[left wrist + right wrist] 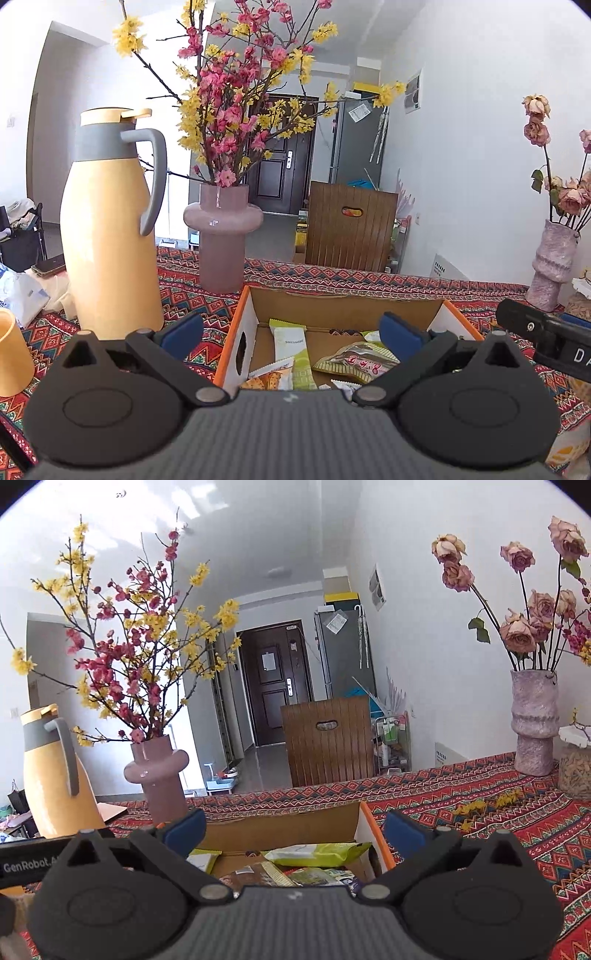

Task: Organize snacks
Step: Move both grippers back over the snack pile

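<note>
Your left gripper and right gripper gape wide, empty, over the cardboard box of crinkly snack packets.

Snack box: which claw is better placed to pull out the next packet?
Probably the left. Both claws are open and empty, but the left claw looks squarely into the cardboard box, straddling the green packet. The right claw sits toward the box's right wall.

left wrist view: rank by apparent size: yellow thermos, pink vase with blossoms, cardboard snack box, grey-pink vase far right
1. cardboard snack box, partly hidden by the gripper
2. yellow thermos; nearness makes 1 and 2 unsure
3. pink vase
4. grey-pink vase
</note>
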A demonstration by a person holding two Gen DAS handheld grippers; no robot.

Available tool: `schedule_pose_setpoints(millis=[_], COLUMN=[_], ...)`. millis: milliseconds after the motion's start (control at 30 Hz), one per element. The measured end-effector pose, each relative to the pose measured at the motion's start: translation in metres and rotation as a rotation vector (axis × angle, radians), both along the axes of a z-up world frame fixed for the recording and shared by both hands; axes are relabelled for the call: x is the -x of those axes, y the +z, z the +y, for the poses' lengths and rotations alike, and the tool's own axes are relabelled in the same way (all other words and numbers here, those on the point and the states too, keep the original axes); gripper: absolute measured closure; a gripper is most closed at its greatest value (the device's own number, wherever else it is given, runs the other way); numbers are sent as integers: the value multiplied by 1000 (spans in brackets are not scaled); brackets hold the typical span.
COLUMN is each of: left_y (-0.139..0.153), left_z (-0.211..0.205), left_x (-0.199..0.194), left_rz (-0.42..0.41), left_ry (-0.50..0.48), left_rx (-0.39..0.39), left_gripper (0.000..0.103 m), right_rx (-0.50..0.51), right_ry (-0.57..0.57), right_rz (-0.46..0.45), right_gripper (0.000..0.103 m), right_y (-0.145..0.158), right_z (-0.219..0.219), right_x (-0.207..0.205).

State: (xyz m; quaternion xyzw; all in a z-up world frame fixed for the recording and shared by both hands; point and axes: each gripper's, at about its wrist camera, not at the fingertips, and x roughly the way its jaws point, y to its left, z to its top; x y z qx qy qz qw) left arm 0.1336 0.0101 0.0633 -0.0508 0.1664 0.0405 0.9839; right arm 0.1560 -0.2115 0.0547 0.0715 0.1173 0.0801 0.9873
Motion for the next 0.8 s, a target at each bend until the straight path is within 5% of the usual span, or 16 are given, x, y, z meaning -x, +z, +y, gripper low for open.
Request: schedule_pose_setpoints(millis=[800], left_y=[-58], left_z=[29], left_x=[57], left_rz=[154], left_ry=[-33], left_rx=[-15], left_gripper=[0], right_rx=[46], right_ry=[4], right_rz=[200], right_gripper=[0], right_y=[-65], right_z=[-19], right_x=[53])
